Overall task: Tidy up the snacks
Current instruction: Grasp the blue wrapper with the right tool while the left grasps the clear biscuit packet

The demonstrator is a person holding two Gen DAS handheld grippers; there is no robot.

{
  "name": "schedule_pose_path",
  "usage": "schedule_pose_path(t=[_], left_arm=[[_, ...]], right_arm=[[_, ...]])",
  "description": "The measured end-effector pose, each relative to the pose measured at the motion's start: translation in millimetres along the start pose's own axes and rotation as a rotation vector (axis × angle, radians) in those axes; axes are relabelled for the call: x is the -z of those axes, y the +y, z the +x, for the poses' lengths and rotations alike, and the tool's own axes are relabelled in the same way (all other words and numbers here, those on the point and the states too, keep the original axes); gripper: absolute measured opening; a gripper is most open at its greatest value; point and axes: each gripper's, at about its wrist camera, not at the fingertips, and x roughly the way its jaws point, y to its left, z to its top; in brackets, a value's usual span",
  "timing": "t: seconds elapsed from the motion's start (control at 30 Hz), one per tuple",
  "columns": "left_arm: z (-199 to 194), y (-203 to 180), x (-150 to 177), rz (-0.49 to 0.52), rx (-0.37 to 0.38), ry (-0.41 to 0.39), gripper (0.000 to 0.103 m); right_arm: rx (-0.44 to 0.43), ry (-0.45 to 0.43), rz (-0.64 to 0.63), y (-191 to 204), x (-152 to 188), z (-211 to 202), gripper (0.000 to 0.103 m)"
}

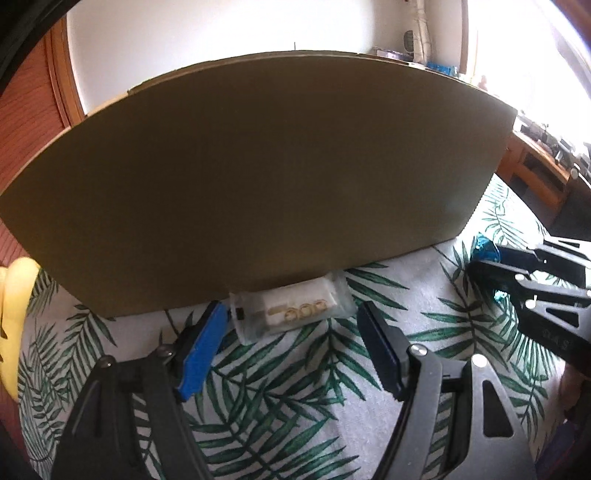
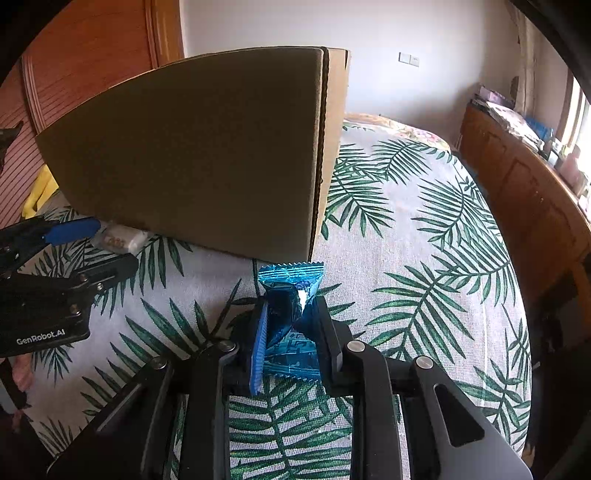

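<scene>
1. Brown cardboard fills most of both views: a large box [image 1: 258,177] stands on a cloth [image 1: 280,406] printed with green palm leaves on a pale ground.
2. From the left wrist view, the left gripper [image 1: 291,350] points at the foot of the box. Its jaws stand spread apart with nothing between them.
3. Just ahead of the left fingertips lies a small clear packet [image 1: 291,310] with a white block and gold rings printed on it. It rests on the cloth, touching or almost touching the bottom edge of the box.
4. The same clear packet [image 2: 120,238] appears at the left of the right wrist view, beside the left gripper [image 2: 88,247].
5. In the right wrist view, the right gripper [image 2: 290,325] is clenched around a shiny blue foil snack wrapper [image 2: 291,295]. The wrapper is pinched in its middle, and its crimped top edge sticks out past the fingertips, near the front corner of the box [image 2: 192,155].
6. The right gripper [image 1: 491,266] also shows at the right edge of the left wrist view, with a bit of blue wrapper [image 1: 485,249] at its tip.
7. A yellow object [image 1: 14,314] sits at the far left, beside the box; what it is cannot be told.
8. Behind are a white wall [image 2: 369,29] and wooden furniture [image 2: 524,192].
</scene>
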Motion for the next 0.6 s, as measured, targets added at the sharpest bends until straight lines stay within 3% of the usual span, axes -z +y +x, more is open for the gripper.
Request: schedule_pose_path(t=[0.3, 0.6], left_arm=[[13.1, 0.0, -6.3, -0.066, -0.003, 0.032, 0.074], [17.2, 9.1, -12.9, -0.067, 0.002, 0.036, 0.079]], right_arm=[[-0.001, 0.000, 0.001, 0.2, -0.1, -0.1, 0.022], [-0.001, 0.000, 0.002, 0.1, -0.1, -0.3, 0.022]])
